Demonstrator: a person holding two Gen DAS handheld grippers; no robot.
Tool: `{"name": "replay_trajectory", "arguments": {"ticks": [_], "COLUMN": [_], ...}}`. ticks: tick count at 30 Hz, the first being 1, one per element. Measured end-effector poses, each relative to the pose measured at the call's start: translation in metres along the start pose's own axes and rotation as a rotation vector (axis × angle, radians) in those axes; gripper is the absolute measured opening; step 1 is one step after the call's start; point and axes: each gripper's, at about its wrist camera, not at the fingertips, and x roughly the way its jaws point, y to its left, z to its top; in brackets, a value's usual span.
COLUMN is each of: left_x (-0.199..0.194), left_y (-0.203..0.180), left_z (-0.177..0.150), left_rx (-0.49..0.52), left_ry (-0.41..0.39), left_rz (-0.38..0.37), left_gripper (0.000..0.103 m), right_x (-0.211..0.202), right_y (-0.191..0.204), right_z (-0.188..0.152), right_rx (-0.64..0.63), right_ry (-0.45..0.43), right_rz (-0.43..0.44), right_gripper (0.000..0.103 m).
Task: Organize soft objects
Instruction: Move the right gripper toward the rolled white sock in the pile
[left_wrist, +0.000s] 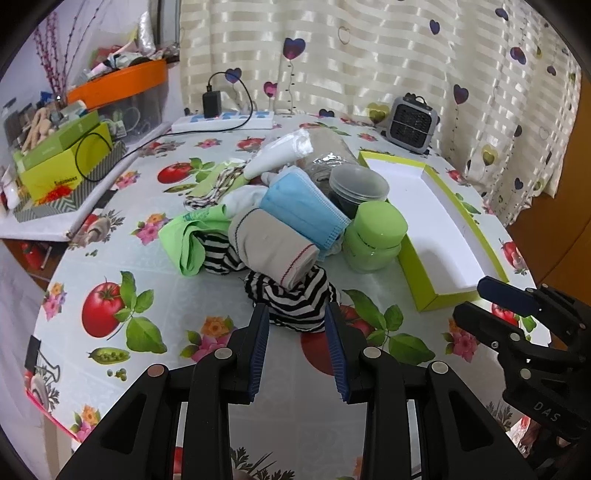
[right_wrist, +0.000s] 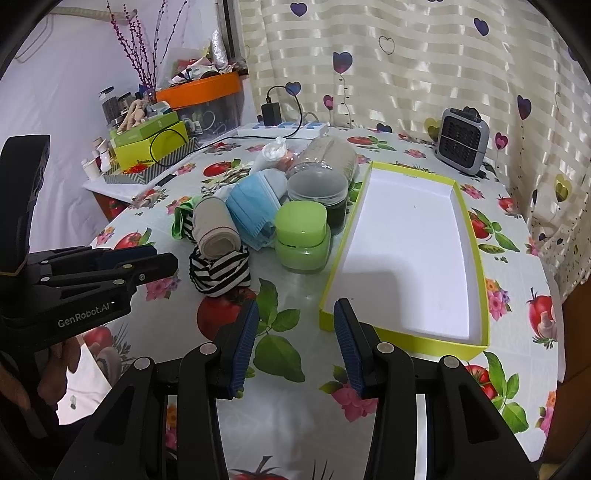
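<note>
Left gripper (left_wrist: 297, 314) is hovering at 6 o'clock, jaws standing apart, the black-and-white striped cloth (left_wrist: 291, 299) lying just beyond the tips, apparently untouched. A beige rolled cloth (left_wrist: 273, 243) is resting on the pile at centre, a blue face mask (left_wrist: 303, 210) leaning against it toward 1 o'clock. Green jar (left_wrist: 373, 236) is sitting beside the white-lined tray (left_wrist: 439, 299) at 3 o'clock. Right gripper (left_wrist: 498, 299) is showing at 4 o'clock over the tabletop (left_wrist: 192, 291).

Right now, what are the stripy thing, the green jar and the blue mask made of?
The stripy thing looks like soft knit fabric: it bunches and wrinkles. The green jar looks like glossy plastic, perhaps glass below: light shines off it. The blue mask seems thin, matte, pleated nonwoven material.
</note>
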Motion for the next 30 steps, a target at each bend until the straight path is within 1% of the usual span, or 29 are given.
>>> {"name": "replay_trajectory", "arguments": {"ticks": [2,4,15,21,26,30], "left_x": [0.000,0.000,0.002,0.003,0.007,0.010], "left_y": [0.001,-0.001,-0.007,-0.007,-0.002,0.004], "left_z": [0.000,0.000,-0.003,-0.003,-0.003,-0.001], "left_rx": [-0.002,0.007,0.051,0.045,0.034,0.028], "left_ry": [0.001,-0.002,0.005,0.005,0.013,0.018], "left_rz": [-0.013,-0.006,-0.025,-0.017,-0.016,-0.015], "left_gripper": [0.030,0.030,0.030,0.030,0.030,0.030], "right_x": [-0.001,-0.001,0.001,0.006,0.009,0.011], "right_y": [0.000,0.000,0.004,0.007,0.007,0.009], "right_z": [0.000,0.000,0.000,0.001,0.002,0.002], "right_rx": [-0.003,-0.003,-0.023,-0.028,-0.025,-0.018], "right_ry": [-0.005,-0.005,0.002,0.009,0.014,0.013], "right_rz": [0.003,0.003,0.027,0.043,0.047,0.069], "right_gripper": [0.044,0.044,0.044,0.048,0.048,0.048]}}
